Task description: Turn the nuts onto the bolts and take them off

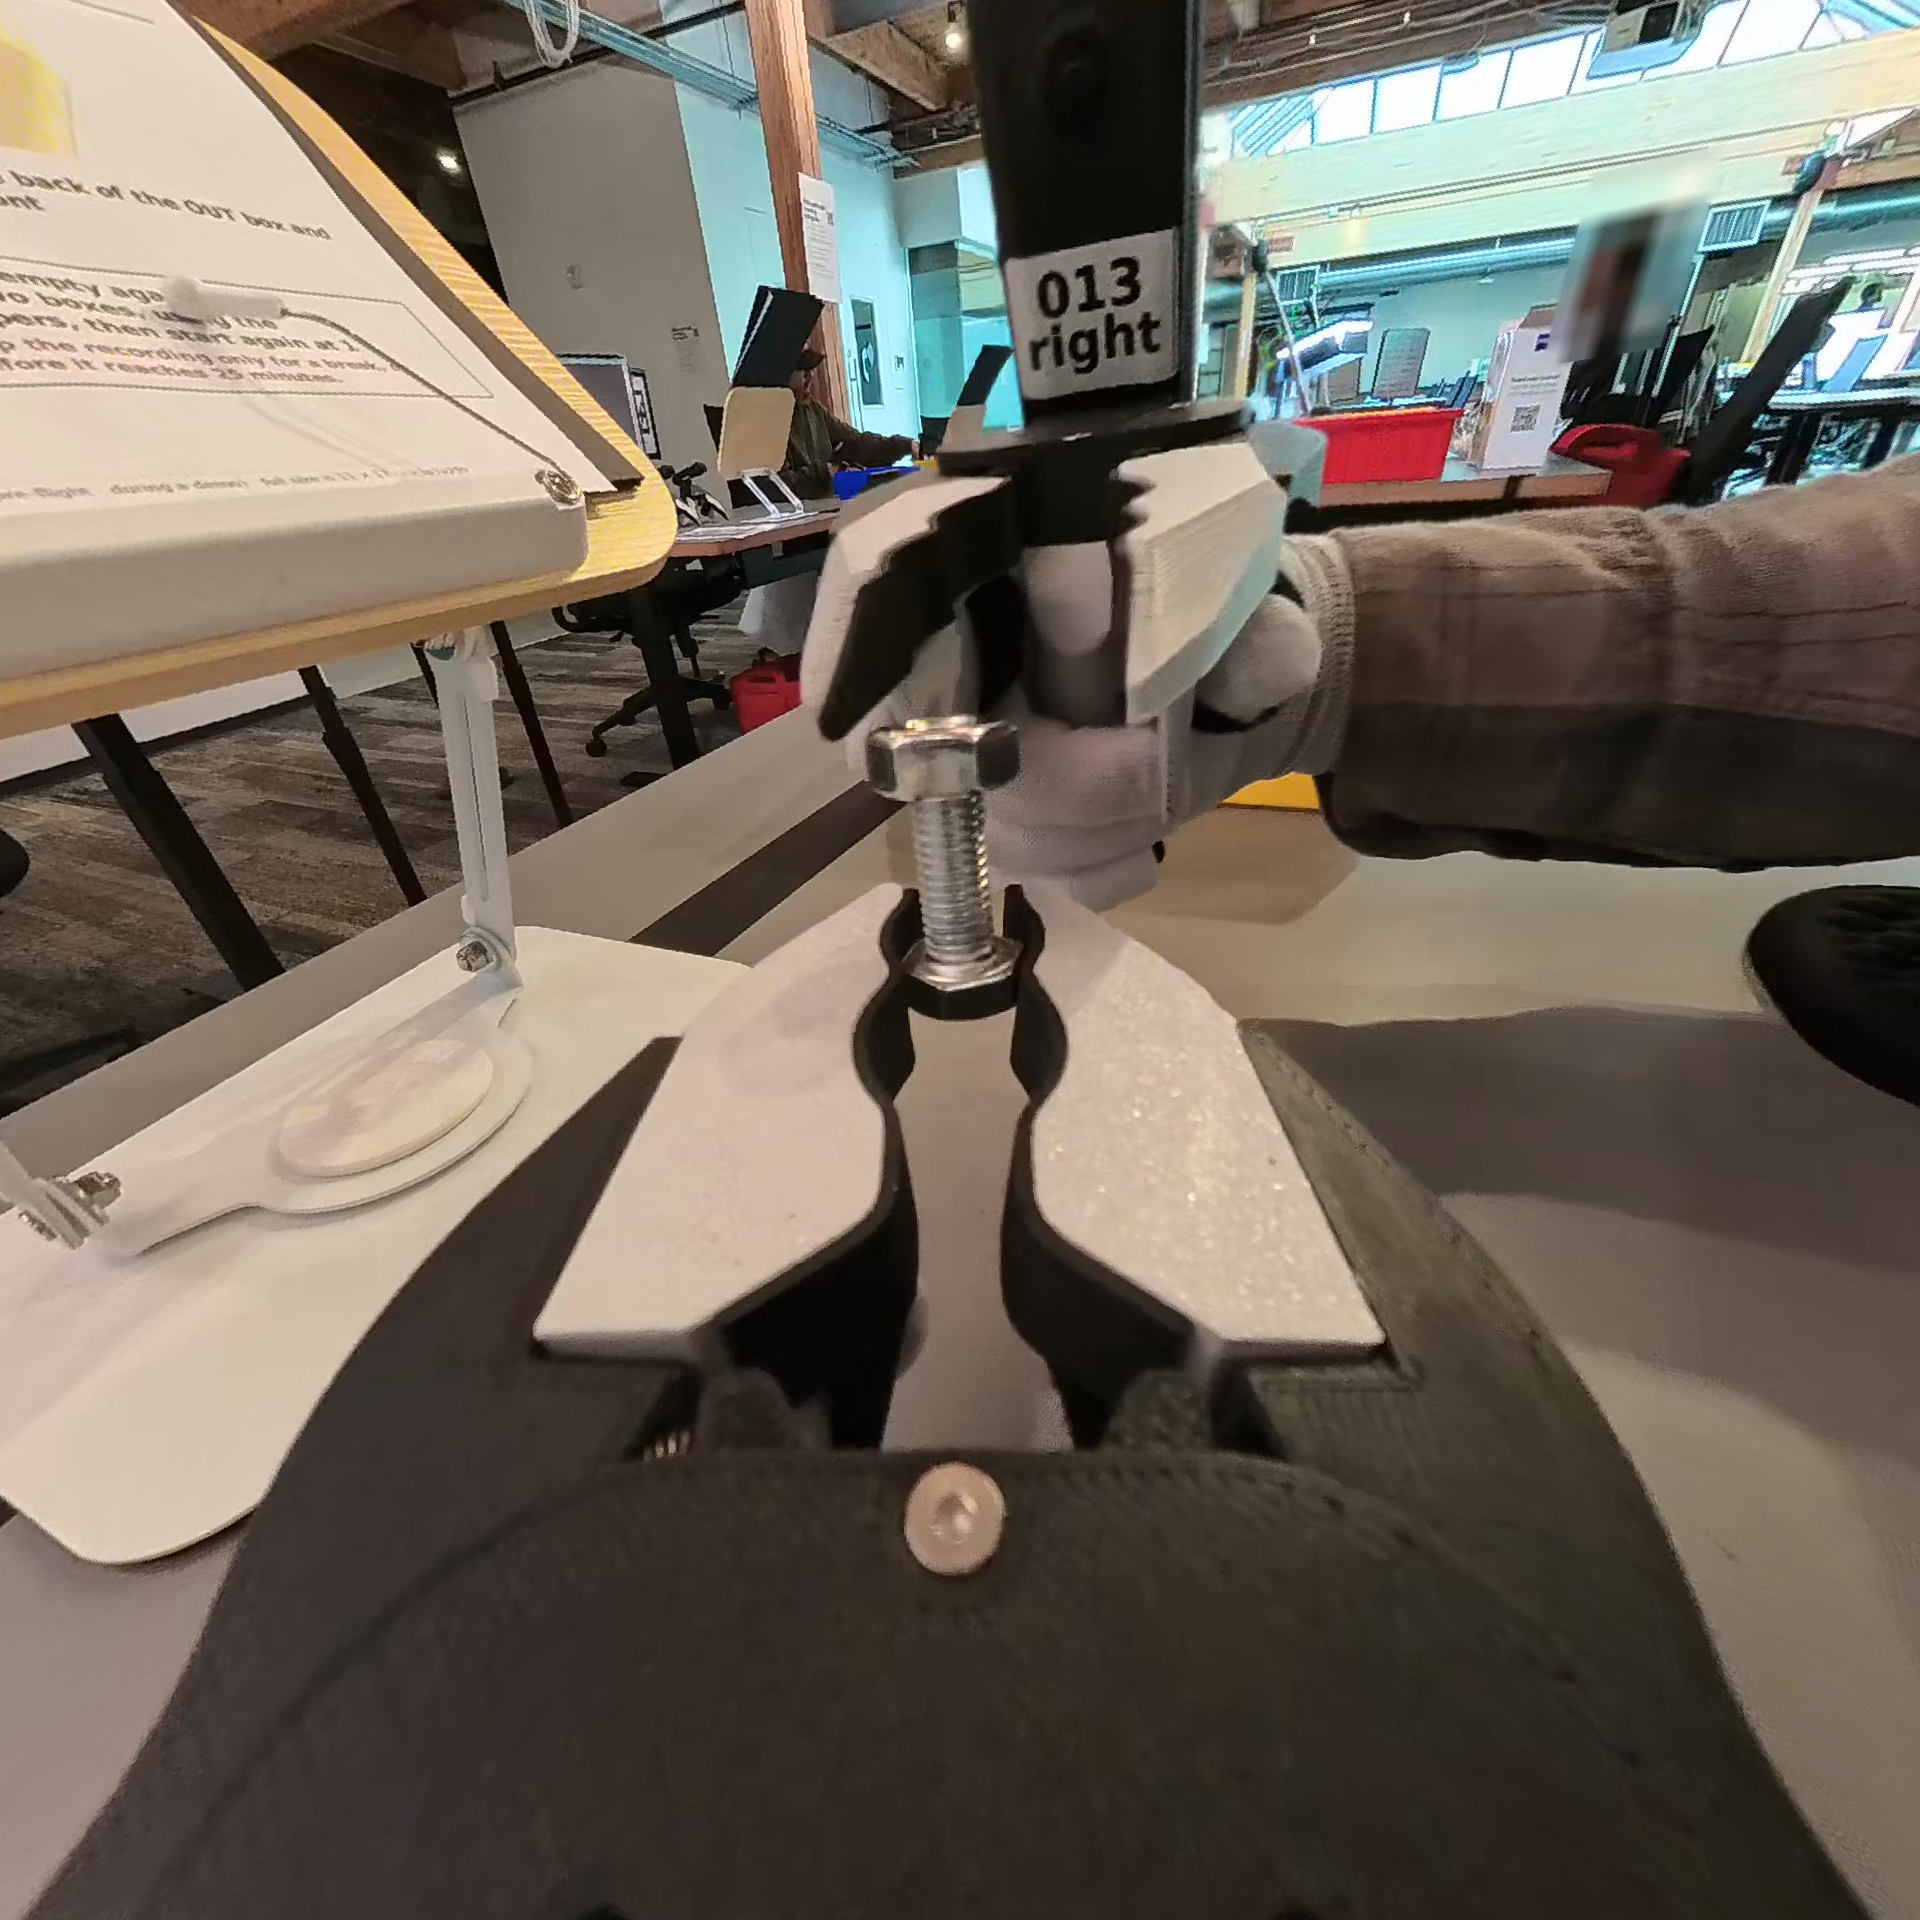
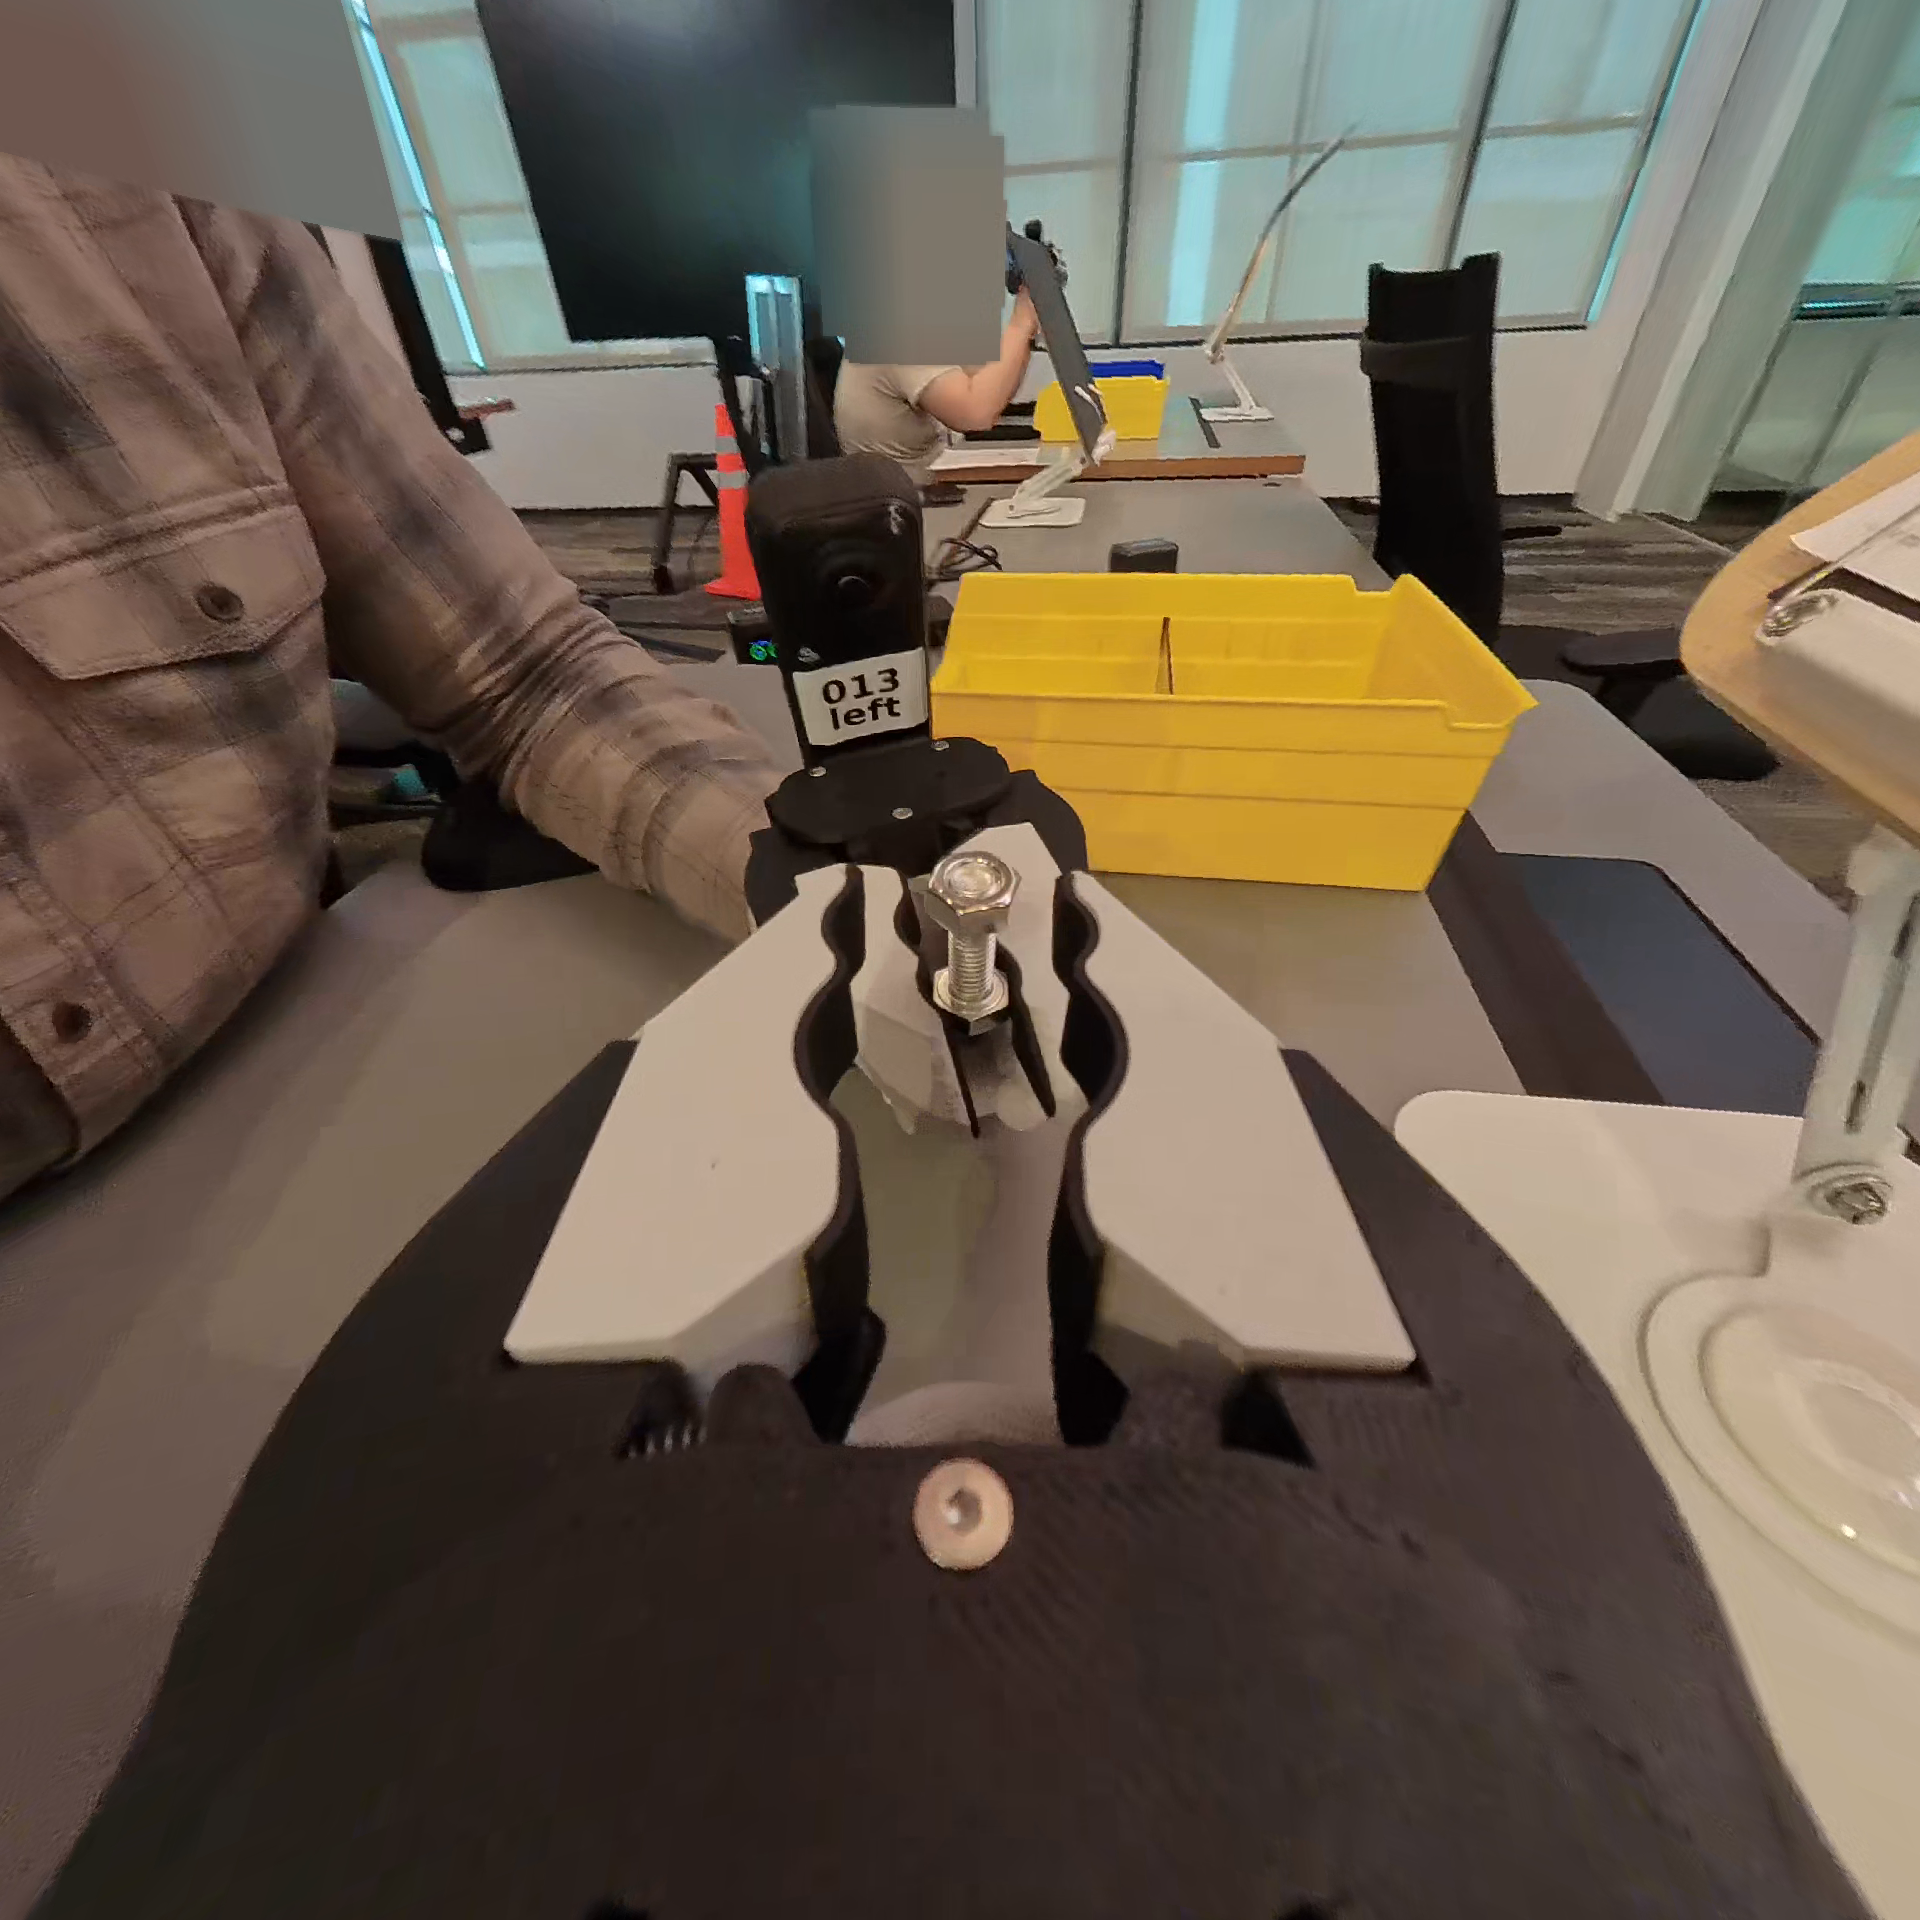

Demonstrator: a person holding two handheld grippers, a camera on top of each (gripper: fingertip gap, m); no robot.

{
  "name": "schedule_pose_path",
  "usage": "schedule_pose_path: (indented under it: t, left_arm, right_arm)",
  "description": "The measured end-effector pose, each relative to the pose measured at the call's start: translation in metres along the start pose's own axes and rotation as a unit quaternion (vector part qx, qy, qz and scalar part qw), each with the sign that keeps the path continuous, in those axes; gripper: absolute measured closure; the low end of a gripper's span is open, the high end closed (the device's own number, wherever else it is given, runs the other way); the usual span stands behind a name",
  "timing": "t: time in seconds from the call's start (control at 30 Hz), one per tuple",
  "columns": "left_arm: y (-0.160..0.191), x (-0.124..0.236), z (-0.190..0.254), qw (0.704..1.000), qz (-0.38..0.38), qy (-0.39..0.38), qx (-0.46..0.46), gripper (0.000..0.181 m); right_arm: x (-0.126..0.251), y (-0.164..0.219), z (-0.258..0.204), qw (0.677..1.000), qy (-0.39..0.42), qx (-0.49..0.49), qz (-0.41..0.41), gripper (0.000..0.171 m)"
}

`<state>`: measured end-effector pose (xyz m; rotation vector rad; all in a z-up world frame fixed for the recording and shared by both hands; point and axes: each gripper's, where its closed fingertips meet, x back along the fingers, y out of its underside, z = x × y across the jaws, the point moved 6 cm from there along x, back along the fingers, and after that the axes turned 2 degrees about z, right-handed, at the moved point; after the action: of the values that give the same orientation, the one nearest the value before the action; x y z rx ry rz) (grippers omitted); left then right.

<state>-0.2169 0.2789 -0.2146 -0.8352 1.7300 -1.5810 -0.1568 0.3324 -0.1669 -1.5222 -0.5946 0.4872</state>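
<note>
1. A silver bolt [image 1: 948,831] stands upright in mid-air above the grey bench [image 1: 1558,1091], hex head at the top, threaded shank pointing down.
2. A silver nut [image 1: 958,971] sits low on the bolt's thread, well apart from the head.
3. The left gripper [image 1: 961,961] is clamped on the nut, its black-lined white fingers [image 1: 769,1122] pressing it from both sides at the tips.
4. The right gripper [image 2: 961,987] has its jaws spread; the bolt shows in the gap between its fingers [image 2: 727,1122], and neither finger is seen touching it.
5. In the left wrist view, the right gripper hangs just above and behind the bolt head, held by a hand in a white glove [image 1: 1101,790] with a plaid sleeve [image 1: 1621,675] behind it.
6. A yellow bin [image 2: 1226,758] with a divider inside rests on the bench beyond the left gripper in the right wrist view, near the far edge.
7. A white stand [image 1: 312,1174] sits on the bench at the left of the left wrist view, carrying a tilted board [image 1: 343,582] with a printed sheet [image 1: 208,343].
8. Other desks, chairs and people fill the room in the background.
</note>
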Motion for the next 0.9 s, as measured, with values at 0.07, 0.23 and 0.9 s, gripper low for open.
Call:
schedule_pose_path:
  t: [0.07,0.23,0.9]
  left_arm:
    - [0.000,0.000,0.000,1.000,0.000,0.001,0.002,0.167]
    - [0.000,0.000,0.001,1.000,-0.002,0.003,0.000,0.167]
    - [0.000,0.001,-0.005,1.000,0.000,-0.020,0.013,0.167]
  right_arm:
    - [0.000,0.001,0.004,1.000,-0.006,0.002,0.000,0.138]
    - [-0.005,0.005,0.006,0.999,-0.035,0.001,0.001,0.146]
    - [-0.017,0.004,-0.009,0.982,0.185,-0.026,-0.027,0.155]
